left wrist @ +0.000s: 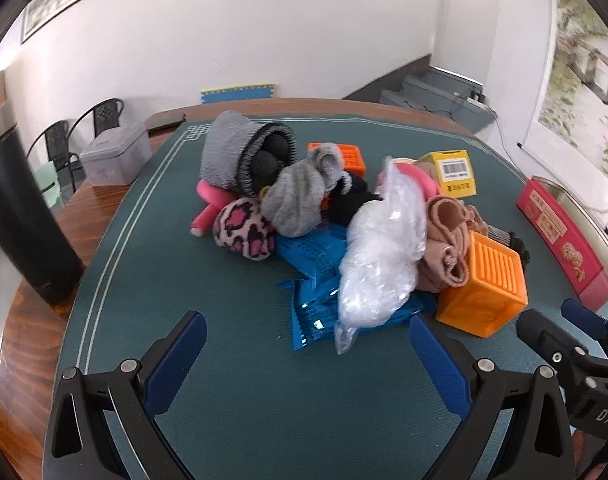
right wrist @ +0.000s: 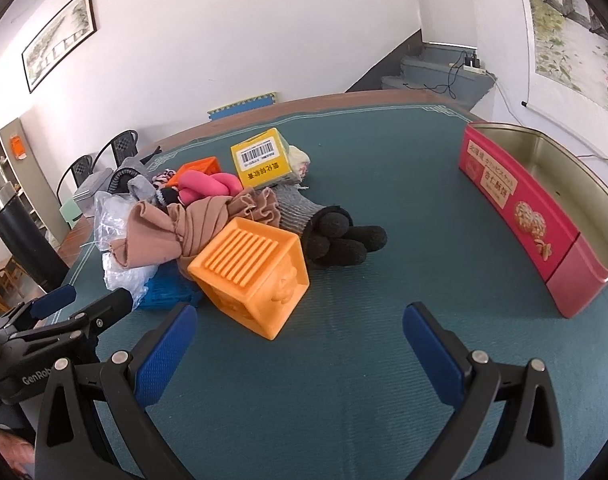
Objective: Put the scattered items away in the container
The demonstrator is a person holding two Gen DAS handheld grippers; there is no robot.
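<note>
Left gripper [left wrist: 308,344]: its two blue fingers were spread wide apart with nothing between them. It hung low over the green mat [left wrist: 231,392], just in front of the pile.
Right gripper [right wrist: 299,332]: its fingers were wide apart too and held nothing. The near orange block [right wrist: 249,280] sat just in front of its left finger.
Pile: the things lay in a heap in the middle of the mat. There was a clear plastic bag [left wrist: 384,248] on top of blue packets [left wrist: 316,308], a tan cloth [right wrist: 183,232], a grey and black glove [right wrist: 332,228], a pink spotted sock [left wrist: 243,234], a pink foam roll [right wrist: 211,184], a yellow box [right wrist: 263,160] and a far orange block [left wrist: 350,158].
Container: the red tin [right wrist: 516,208] stood open on the right side of the mat, well apart from the pile. The part of its inside that showed was bare.
Beside the mat: a grey box [left wrist: 115,156] sat on the wooden table [left wrist: 27,332].
</note>
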